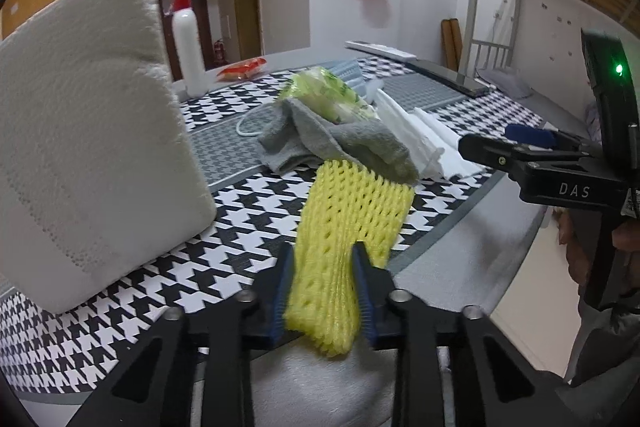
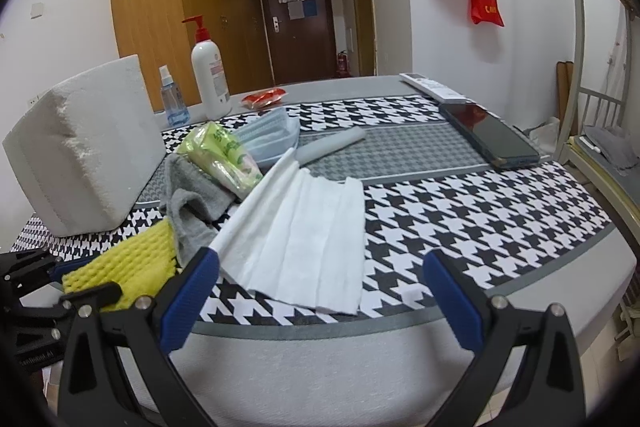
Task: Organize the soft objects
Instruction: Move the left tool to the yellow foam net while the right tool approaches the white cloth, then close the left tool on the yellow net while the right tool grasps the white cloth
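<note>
- Left wrist view: the left gripper (image 1: 324, 291) has its fingers closed on the near end of the yellow foam net (image 1: 352, 211), which they squeeze narrow; the net's far end lies on the houndstooth mat (image 1: 256, 215) of the counter and touches the grey sock (image 1: 340, 143)
- Behind the sock lie a green tissue pack (image 1: 324, 91) and folded white tissue sheets (image 1: 412, 131); a big white paper pack (image 1: 88, 131) stands at the near left
- The right gripper (image 1: 520, 151) shows at the right edge; from here I cannot tell how it stands
- Right wrist view: the right gripper (image 2: 320, 287) has its fingers spread wide and empty, just in front of the white tissue sheets (image 2: 304, 227)
- At the left lie the foam net (image 2: 128, 263), the sock (image 2: 192, 207), the tissue pack (image 2: 224, 155) and a stack of face masks (image 2: 268, 139); a phone (image 2: 488, 135) and a pump bottle (image 2: 208, 75) sit farther off
- Judgement: the task looks early, since the soft things lie in a loose heap and only the net is in hand; the sock, tissues, sheets and masks seem left to sort
</note>
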`<state>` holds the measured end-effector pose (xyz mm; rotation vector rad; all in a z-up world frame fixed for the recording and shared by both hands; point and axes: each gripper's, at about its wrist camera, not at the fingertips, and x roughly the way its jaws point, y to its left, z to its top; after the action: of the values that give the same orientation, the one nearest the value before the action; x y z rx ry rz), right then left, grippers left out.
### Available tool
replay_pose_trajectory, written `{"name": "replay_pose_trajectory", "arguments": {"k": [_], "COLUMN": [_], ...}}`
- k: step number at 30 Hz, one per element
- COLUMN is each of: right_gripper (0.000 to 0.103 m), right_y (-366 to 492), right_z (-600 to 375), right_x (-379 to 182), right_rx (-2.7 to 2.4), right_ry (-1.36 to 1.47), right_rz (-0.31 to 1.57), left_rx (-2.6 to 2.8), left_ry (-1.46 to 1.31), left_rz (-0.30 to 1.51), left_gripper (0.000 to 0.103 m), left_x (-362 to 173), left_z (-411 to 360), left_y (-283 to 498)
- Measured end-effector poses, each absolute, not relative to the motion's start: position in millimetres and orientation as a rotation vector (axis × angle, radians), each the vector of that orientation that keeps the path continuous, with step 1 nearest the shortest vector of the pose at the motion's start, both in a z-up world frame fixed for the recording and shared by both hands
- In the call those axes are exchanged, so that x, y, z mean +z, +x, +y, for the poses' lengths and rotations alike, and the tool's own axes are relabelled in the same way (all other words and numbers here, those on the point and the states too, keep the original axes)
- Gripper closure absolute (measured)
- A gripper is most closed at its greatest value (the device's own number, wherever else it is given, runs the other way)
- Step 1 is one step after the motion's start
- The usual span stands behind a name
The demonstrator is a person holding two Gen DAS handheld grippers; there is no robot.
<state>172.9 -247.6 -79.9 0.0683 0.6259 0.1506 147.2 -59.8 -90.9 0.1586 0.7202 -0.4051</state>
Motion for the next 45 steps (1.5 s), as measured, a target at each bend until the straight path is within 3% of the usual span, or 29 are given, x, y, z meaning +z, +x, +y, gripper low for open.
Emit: {"name": "replay_pose_trajectory", "arguments": {"k": [2,22,30,32,34,38,40,45], "right_gripper": [0.000,0.002,0.038,0.050,0.060,0.088,0.092,0.097], "right_y": [175,202,208,208,207,207,207,200], "right_z": [-249,-227,-225,-224,-222,-224,-225,-234], "right_x": [-81,-89,-89,-89,-89,-89,-89,-79], "right_rx": [0.144,0.156,0.140,0.128,0.118,0.121,0.130,0.147], "right_ry": [0.068,0.025,-0.001,-0.018,-0.042,-0.049,-0.045,-0.007], "right_rz": [0.639,0.732,0.759,0.759,0.756,0.750,0.748,0.721], "left_rx": [-0.412,-0.456,-0.450,-0.444,-0.431,-0.441,-0.447,-0.454], "left_ry": [0.142,0.121,0.124,0.127,0.130,0.117,0.131,0.164], "left_rz": [0.714,0.683,0.678,0.675,0.669,0.661,0.660,0.673], "left_gripper": [0.090,0.090,0.088,0.073,0.043,0.033,0.025,0.024], "left_x": [-89,-87,-88,-88,-88,-86,-87,-92], "left_z": [-55,-45,-44,-44,-43,-42,-46,-55], "left_y": [146,136,134,134,133,132,132,135]}}
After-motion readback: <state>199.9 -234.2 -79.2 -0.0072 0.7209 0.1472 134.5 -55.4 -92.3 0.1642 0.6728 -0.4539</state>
